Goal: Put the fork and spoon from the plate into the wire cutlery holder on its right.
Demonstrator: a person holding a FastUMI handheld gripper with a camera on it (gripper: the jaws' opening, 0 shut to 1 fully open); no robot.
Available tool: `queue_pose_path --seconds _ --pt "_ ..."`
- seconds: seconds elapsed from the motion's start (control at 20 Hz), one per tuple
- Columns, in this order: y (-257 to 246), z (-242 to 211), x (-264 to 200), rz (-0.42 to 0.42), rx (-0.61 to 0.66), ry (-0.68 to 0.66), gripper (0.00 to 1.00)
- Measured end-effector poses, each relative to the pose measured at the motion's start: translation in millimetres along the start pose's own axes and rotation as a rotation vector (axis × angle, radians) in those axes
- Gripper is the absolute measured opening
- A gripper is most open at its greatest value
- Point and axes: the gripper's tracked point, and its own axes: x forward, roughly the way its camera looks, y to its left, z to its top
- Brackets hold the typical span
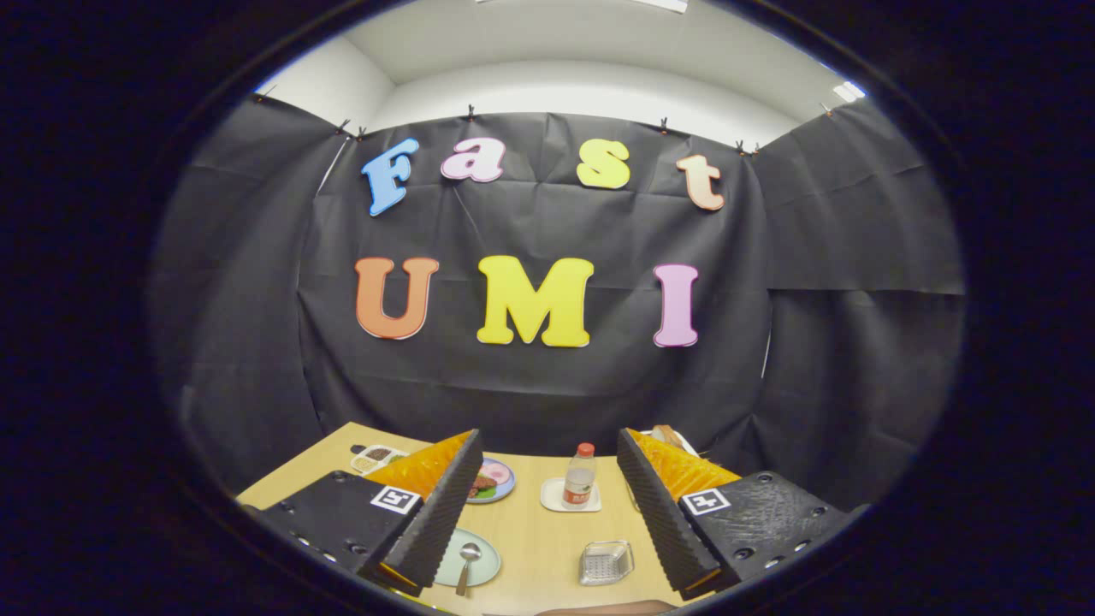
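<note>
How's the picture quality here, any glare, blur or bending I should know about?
Gripper view: strong fisheye bending, the table edge curves; even light, no harsh glare; spoon on the plate and holder small but sharp; the open claw looms large up close.

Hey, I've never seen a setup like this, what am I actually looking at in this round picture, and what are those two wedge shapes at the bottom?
The picture comes from a fisheye camera riding on a handheld gripper, a two-finger tool that a person carries; no robot arm is involved. The two wedges are its fingers, seen from behind and looking forward along them. They stand wide apart and hold nothing.

Below and ahead is a wooden table inside a booth with a black cloth wall. Beside the left finger sits a pale green plate with a spoon on it. To its right, between the fingers, is the wire cutlery holder. Farther back, a small bottle stands on a white dish, next to a plate of play food and a divided tray.

I can't make out the fork; the left finger may hide it.
</note>
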Motion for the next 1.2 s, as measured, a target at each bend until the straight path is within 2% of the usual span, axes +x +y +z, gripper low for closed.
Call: queue_pose_path --seconds 0.2,0.45,0.7,0.9,1.2 --pt "26.1 -54.6 30.1 0.02 -0.021 0.117 0.95" --pt "69.3 -144.0 61.5 0.085 -0.06 0.339 0.95" --pt "104.6 -229.5 69.9 0.119 -0.102 0.555 0.95" --pt "128.8 -293.0 59.7 0.149 -0.126 0.726 0.93" --pt "143.8 -333.5 57.6 0.159 -0.119 0.875 0.84"
